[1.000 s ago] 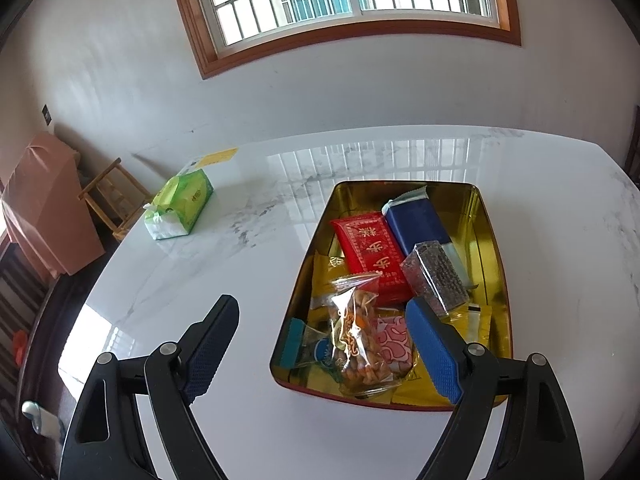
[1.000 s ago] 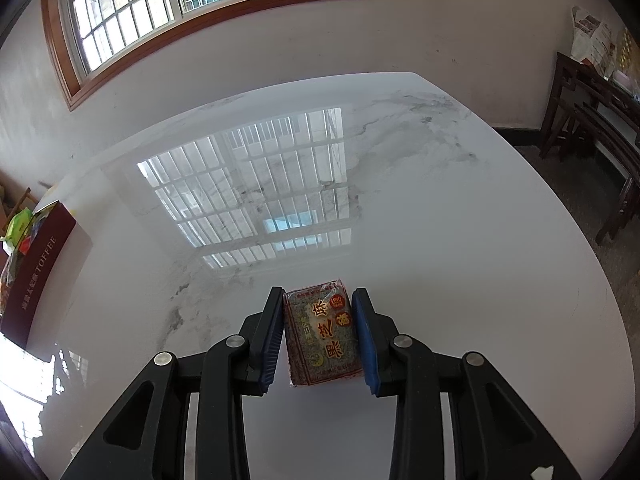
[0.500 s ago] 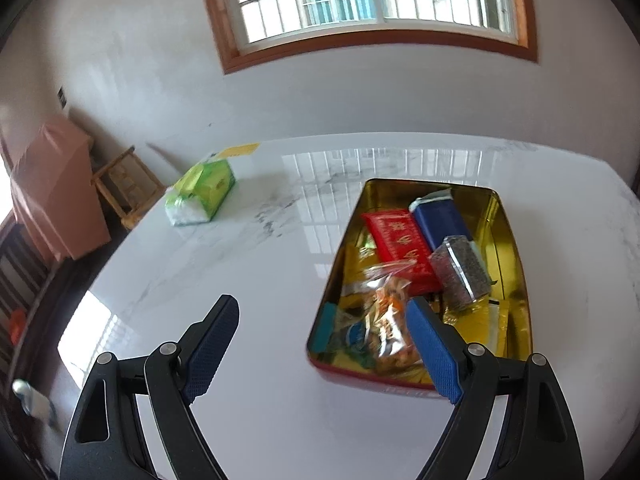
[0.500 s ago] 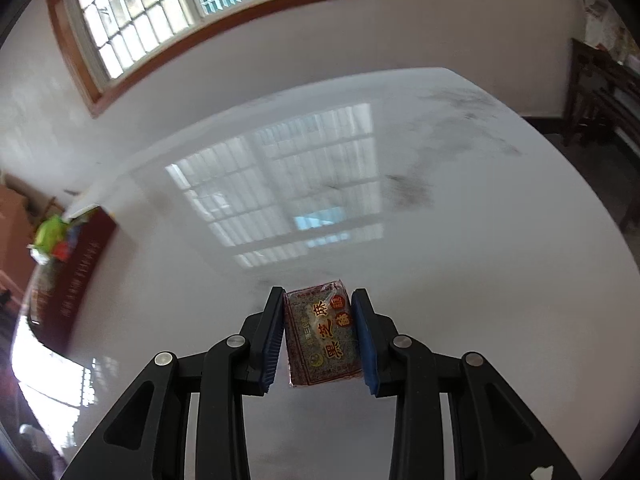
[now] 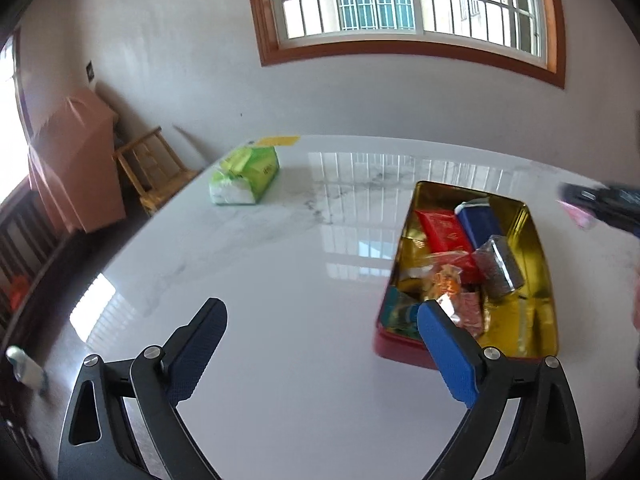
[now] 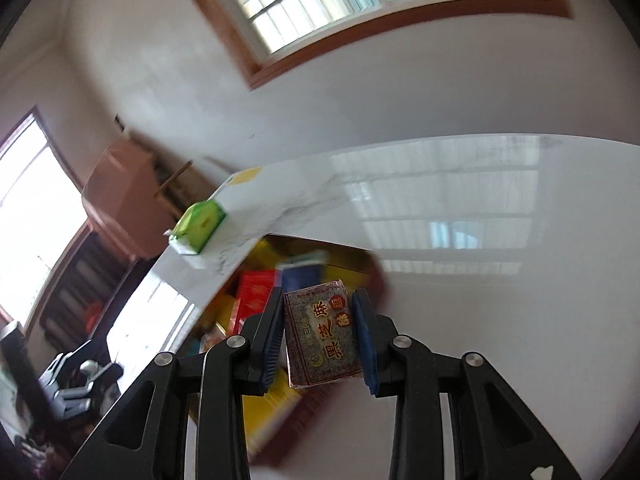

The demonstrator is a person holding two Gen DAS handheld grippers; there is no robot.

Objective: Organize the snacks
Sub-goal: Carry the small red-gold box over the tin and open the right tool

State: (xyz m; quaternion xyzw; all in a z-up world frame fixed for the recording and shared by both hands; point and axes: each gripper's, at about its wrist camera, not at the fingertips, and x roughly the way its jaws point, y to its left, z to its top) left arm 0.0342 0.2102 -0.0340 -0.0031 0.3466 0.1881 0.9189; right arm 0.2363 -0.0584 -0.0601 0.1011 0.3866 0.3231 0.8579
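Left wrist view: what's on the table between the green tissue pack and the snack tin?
Nothing: between the green tissue pack and the snack tin lies only bare glossy tabletop reflecting the window, seen in the left wrist view.

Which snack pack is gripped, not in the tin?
The dark speckled pack with gold characters, clamped between the right gripper pads above the tin. The red pack and blue pack lie inside it.
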